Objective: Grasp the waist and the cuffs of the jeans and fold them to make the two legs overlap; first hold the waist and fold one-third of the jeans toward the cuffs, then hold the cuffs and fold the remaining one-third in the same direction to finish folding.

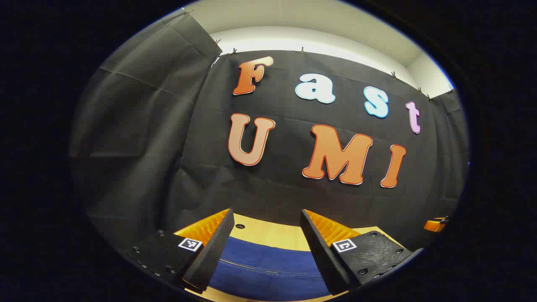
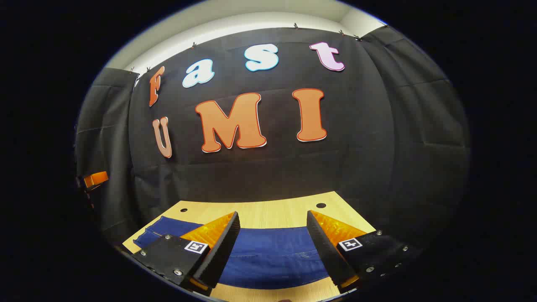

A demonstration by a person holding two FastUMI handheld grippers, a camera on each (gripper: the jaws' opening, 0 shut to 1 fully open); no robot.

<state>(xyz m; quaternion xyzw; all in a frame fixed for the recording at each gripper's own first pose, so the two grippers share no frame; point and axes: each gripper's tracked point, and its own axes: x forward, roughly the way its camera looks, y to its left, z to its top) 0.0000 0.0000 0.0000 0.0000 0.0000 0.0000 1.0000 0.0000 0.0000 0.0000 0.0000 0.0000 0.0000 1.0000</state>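
Left hand-held gripper [image 1: 267, 247]: I see its two fingers spread wide, holding nothing.
Right hand-held gripper [image 2: 272, 247]: mine is spread wide too, nothing between the fingers.
Jeans [image 2: 268, 256]: blue, lying flat on the surface just past both grippers' fingers.
Surface [image 2: 268, 212]: light wood, with small round holes near the far edge.
Wall [image 2: 356, 159]: black cloth, behind the surface.

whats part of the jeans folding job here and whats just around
For the job:
- jeans, spread flat on the table
- left tool, open above the jeans
- right tool, open above the jeans

Just around:
- wooden table, with small holes near its far edge
- black cloth wall
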